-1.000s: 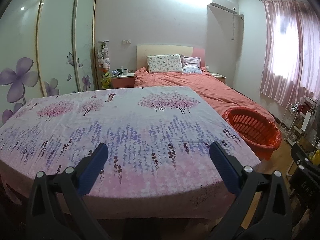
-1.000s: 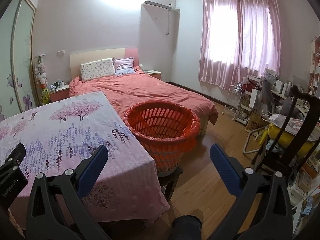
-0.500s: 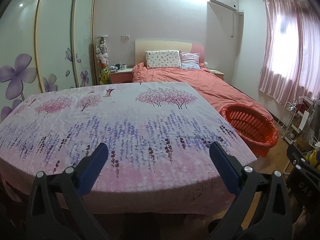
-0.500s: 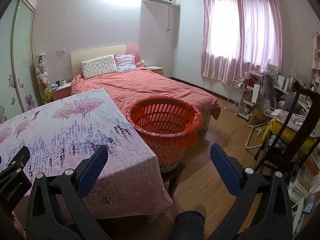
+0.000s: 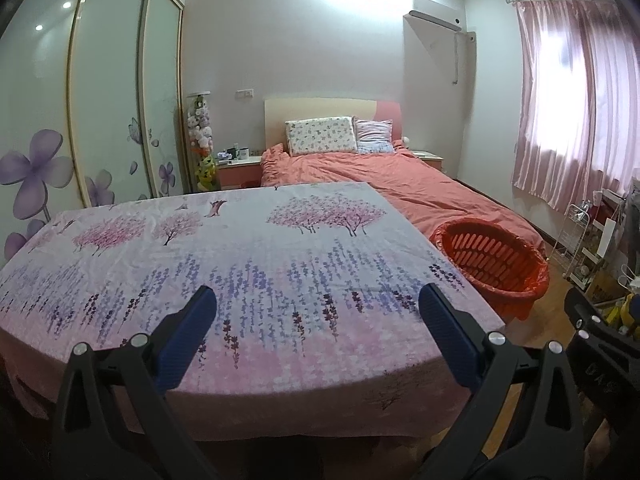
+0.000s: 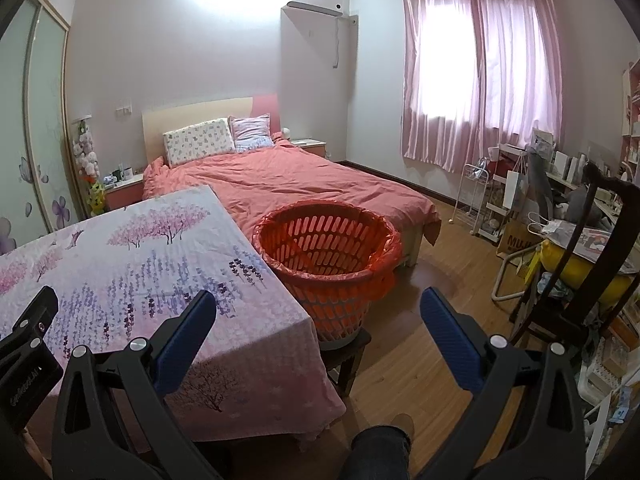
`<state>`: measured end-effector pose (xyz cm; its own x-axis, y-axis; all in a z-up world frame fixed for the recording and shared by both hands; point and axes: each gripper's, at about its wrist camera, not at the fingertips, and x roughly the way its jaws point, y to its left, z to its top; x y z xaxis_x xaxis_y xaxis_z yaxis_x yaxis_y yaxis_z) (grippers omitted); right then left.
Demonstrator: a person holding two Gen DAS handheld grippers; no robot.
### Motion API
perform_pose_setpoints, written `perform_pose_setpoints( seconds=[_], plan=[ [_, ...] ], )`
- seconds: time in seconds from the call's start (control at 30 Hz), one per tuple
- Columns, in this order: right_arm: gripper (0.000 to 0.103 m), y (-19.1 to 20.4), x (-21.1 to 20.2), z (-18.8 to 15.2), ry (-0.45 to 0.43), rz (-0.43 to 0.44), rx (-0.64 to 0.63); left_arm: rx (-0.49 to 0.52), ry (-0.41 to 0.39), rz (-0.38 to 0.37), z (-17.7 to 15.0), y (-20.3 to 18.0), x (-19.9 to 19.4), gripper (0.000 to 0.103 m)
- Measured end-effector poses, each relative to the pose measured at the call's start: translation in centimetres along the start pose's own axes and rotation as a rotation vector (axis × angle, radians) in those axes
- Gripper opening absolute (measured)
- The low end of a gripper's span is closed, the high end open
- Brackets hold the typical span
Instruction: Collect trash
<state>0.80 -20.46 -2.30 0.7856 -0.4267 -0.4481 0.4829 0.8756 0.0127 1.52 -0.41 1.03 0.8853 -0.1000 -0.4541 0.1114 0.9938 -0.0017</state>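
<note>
Pink-and-lavender floral cloth (image 5: 248,264) covers the table (image 6: 224,380), printed with blossom trees and hanging purple sprigs; its surface is bare, no trash visible on it. Left hand-held gripper (image 5: 318,308) hovers over the near edge, blue pads spread wide, nothing between them. Right hand-held gripper (image 6: 318,308) is also spread wide and empty, aimed past the table's right corner toward the wood floor (image 6: 420,312). Orange slatted basket (image 6: 326,260) lined with an orange bag stands on a dark stool (image 6: 348,350) just beside the table's right edge; it looks empty from this angle. Beyond it, a bed (image 6: 288,176) with a salmon duvet and two pillows against the far wall. Sliding wardrobe doors (image 5: 108,92) with purple flower decals on the left. Pink curtains (image 6: 480,72) over a bright window on the right, air conditioner (image 6: 316,2) high on the wall. Cluttered desk (image 6: 568,184) and a dark chair (image 6: 588,248) at far right. A dark trouser leg (image 6: 380,452) shows at the bottom of the right view.
</note>
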Motion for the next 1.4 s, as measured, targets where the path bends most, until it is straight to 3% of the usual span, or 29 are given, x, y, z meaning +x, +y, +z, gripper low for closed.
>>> perform_pose_setpoints(
  seconds=[0.67, 1.4],
  plan=[
    [0.101, -0.26, -0.10, 0.24, -0.011, 0.000, 0.012, -0.025, -0.002, -0.039, 0.65, -0.11, -0.46, 0.099],
    [0.101, -0.07, -0.10, 0.30, -0.014, 0.002, 0.015, -0.017, 0.005, -0.003, 0.63, -0.01, -0.17, 0.099]
  ],
)
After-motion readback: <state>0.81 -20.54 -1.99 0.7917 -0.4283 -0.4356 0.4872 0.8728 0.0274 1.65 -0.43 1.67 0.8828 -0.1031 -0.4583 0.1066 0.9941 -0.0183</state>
